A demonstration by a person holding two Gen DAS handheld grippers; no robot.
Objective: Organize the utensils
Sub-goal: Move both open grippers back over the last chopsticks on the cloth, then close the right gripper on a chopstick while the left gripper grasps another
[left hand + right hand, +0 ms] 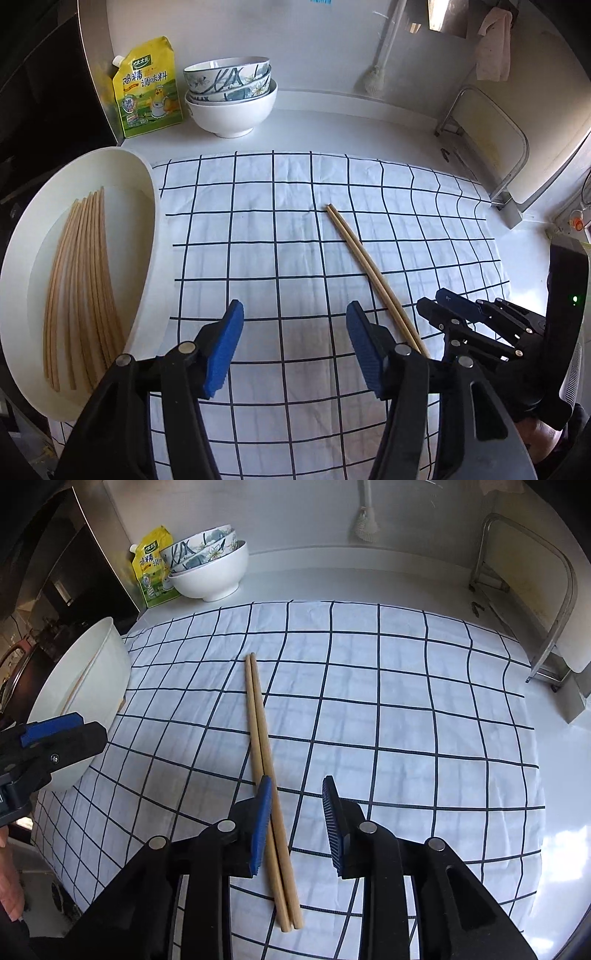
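- Two grippers are in my views, both over a white table (332, 122) that fills most of each picture.
- My next largest thing is the white cloth with dark grid lines (280, 229), spread flat over the middle of the table.
- At nine o'clock from the cloth I see a white oval tray (147, 206), its edge resting on the cloth's border; a fan of wooden chopsticks in the tray (81, 280) lies lengthwise in it.
- At eleven o'clock, on the bare table past the cloth, stands a stack of bowls (231, 99): patterned ones nested in a plain white one. A yellow seasoning pouch (149, 88) stands just beside them, at their nine o'clock.
- At two o'clock I make out a metal rack (491, 155) near the wall.
- My left gripper (295, 343) hangs over bare cloth, its blue fingers (225, 347) well apart with nothing between them.
- My right gripper (297, 823) has its fingers apart too, not clamped. Its left finger (262, 823) sits right against the loose pair; I cannot tell whether it touches.
- Last, the loose pair of chopsticks (260, 723) lies side by side on the cloth, running from about twelve o'clock down to six in the right wrist view, its near part passing between the right fingers.
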